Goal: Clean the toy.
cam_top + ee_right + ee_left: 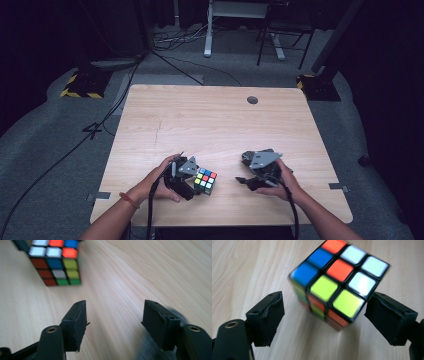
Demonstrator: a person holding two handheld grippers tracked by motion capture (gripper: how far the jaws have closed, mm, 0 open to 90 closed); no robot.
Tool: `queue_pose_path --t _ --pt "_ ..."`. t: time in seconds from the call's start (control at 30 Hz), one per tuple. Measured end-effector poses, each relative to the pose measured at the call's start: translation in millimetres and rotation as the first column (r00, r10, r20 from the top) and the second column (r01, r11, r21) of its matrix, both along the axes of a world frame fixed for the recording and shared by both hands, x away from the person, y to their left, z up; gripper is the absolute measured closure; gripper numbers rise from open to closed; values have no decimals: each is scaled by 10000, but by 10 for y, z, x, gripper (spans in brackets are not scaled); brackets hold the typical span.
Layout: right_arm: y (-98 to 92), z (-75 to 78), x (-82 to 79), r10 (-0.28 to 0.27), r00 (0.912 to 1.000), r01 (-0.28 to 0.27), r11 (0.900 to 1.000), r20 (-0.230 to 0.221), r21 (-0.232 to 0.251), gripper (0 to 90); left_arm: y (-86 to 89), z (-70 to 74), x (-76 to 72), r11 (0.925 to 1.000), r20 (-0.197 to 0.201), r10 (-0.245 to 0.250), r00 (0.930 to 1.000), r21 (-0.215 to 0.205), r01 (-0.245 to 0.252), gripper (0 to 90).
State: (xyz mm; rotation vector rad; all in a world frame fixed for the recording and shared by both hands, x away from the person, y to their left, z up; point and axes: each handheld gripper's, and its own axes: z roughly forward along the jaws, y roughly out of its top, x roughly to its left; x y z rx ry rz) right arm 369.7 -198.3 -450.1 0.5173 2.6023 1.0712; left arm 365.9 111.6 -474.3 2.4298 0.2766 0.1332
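Nearest me in the high view, two forearms come in from the bottom edge, the left one wearing a thin orange band at the wrist. My left hand grips the left gripper, my right hand the right gripper, both low over the near half of the wooden table.

In the left gripper view I see its jaws spread wide, with the Rubik's cube sitting between and just beyond the fingertips. The right-hand pad lies just beside the cube's near corner; I cannot tell whether it touches. The left-hand pad stands clear of it, with bare wood showing in the gap. The cube rests on the table, turned corner-on to me, its top face showing blue, orange, white and yellow-green tiles. Nothing is pinched.

In the right gripper view the jaws are likewise spread, with nothing but table grain between the fingers. The cube lies well ahead and off to the upper left there, apart from both pads.

From above, the cube sits just beside the left gripper's tips, between the two grippers but far closer to the left one.

Farther out, the table's far half is bare wood with a round grommet hole near the back edge. Beyond it lie grey floor, trailing cables and a white desk leg.
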Motion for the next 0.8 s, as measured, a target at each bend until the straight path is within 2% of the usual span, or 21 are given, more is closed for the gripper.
queue_pose_path --t 0.03,0.1,0.13,0.17,0.2,0.23,0.3,0.33,0.4,0.47,0.53,0.63,0.7,0.8 --pt "-100 13 10 -204 9998 204 9998 -7 -26 359 -42 -7 9 9999 70 -120 9999 39 119 151" --pt "-350 14 50 -894 9959 900 9950 135 -430 351 -118 -36 36 9997 46 -234 9997 60 234 154" --pt "-474 0 82 -1147 9934 1146 9923 -7 -475 349 -157 -54 51 9995 104 -280 9996 130 279 156" --pt "-587 -28 121 -1365 9900 1354 9903 -368 -322 342 -188 -69 55 9996 -10 -246 9997 170 246 157" --pt "-674 -63 157 -1538 9853 1523 9880 -741 -252 335 -211 -81 64 9992 -84 -394 9992 116 395 164" --pt "-724 -101 182 -1691 9816 1663 9854 -889 -371 329 -228 -87 66 9985 -116 -535 9985 69 536 163" --pt "-762 -162 210 -1722 9804 1686 9847 -953 -441 327 -261 -93 62 9979 -176 -645 9978 -37 644 167" --pt "-762 -186 221 -1735 9798 1703 9846 -997 -401 322 -276 -94 61 9985 -252 -547 9982 -65 546 169" --pt "-739 -227 235 -1662 9814 1635 9859 -963 -357 314 -287 -108 69 9984 -439 -560 9975 23 561 167" --pt "-694 -269 241 -1687 9821 1641 9846 -837 -596 302 -277 -132 65 9995 -466 -280 9985 98 285 200" --pt "-668 -317 253 -1646 9836 1602 9851 -738 -621 309 -249 -151 69 9996 -553 -263 9981 52 266 212" --pt "-680 -381 290 -1712 9797 1679 9850 -1040 -394 341 -217 -158 61 9999 -515 -166 9985 14 167 258" --pt "-690 -381 294 -1676 9805 1642 9856 -1023 -410 396 -196 -171 64 9998 -494 -176 9986 -57 173 287" --pt "-692 -378 291 -1568 9803 1542 9876 -1198 -309 544 -191 -189 58 9998 -587 -97 9982 -200 85 301"
